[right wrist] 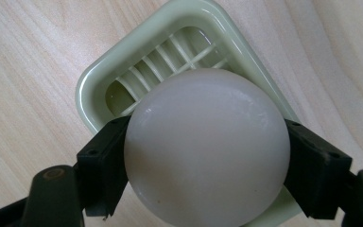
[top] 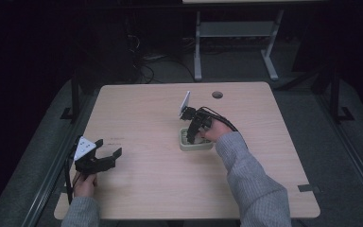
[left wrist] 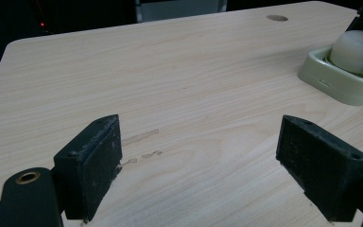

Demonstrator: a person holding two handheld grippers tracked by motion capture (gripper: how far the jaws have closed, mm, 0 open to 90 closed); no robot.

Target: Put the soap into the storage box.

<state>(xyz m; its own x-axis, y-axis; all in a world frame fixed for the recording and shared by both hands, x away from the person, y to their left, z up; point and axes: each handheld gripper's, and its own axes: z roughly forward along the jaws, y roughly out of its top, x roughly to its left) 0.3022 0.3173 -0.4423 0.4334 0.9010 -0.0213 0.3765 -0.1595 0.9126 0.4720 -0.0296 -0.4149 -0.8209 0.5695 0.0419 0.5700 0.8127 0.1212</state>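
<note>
The right gripper (top: pixel 192 134) points down, jaws clamped, arm outstretched. The left gripper (top: pixel 108 150) rests low, jaws spread wide.

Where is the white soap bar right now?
The white soap bar sits between the jaws of the right hand-held gripper, directly over the pale green soap dish right of the table's centre; in the left gripper view it shows at the far right.

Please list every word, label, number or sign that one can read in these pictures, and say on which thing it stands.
There are none to read. The white soap, the pale green soap dish, the right gripper, the left gripper and the wooden table bear no legible text. The left gripper's plate shows small dark dots in the high view, too small to read.
</note>
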